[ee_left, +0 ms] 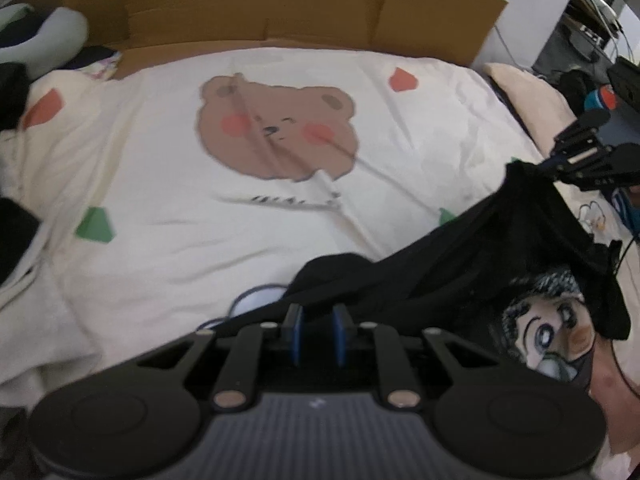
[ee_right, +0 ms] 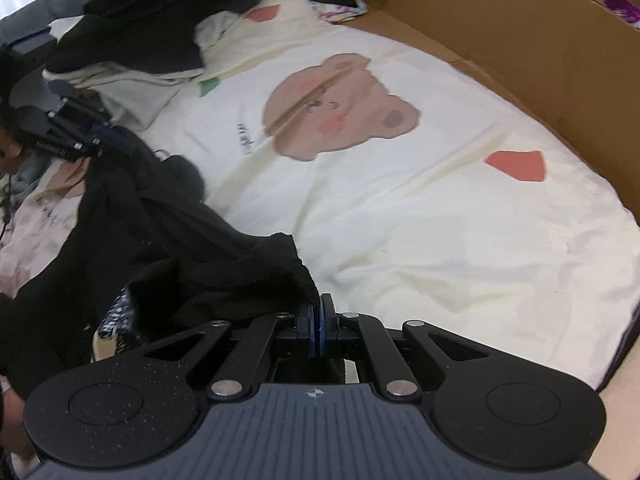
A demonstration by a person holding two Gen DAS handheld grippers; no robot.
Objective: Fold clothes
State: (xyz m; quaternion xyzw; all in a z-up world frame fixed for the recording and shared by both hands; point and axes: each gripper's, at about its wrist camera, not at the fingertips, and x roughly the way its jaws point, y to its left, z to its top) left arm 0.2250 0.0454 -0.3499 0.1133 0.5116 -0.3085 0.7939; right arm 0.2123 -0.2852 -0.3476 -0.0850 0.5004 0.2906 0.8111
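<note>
Over the bed, a soft black cloth garment (ee_left: pixel 492 256) hangs stretched between the two grippers, lifted up at both ends and sagging in the middle. Its low part seems to brush the cream bed cover with a brown bear face and red and green shapes (ee_left: pixel 276 132). The left gripper (ee_left: pixel 316 320) has its blue pads a little apart, with an edge of the black garment caught between them. The right gripper (ee_right: pixel 319 324) is squeezed tight on another edge of the same garment, its blue pads pressed together on the cloth. A printed cartoon face with big blue eyes (ee_left: pixel 556 328) shows under the black cloth near the left gripper. Behind the bed stands a tall brown cardboard sheet (ee_left: pixel 280 4). A pile of black and cream clothes (ee_right: pixel 140 28) sits at the far corner of the bed.
</note>
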